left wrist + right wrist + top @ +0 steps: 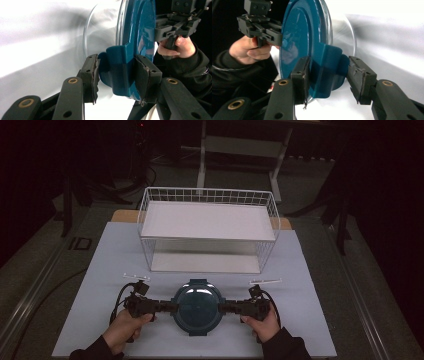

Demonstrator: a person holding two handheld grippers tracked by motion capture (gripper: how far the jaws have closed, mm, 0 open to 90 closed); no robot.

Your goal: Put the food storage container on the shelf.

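My left hand-held gripper [170, 308] and right hand-held gripper [223, 308] each clamp the teal-lidded container [197, 306]'s side clasps; it sits unlifted, I judge, before the wire basket [145, 215].

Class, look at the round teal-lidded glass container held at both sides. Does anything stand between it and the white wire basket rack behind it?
Nothing visible does. The round teal-lidded glass container sits on the white table between the left gripper and right gripper. Bare tabletop runs to the white wire basket rack; two small white strips lie off to the sides.
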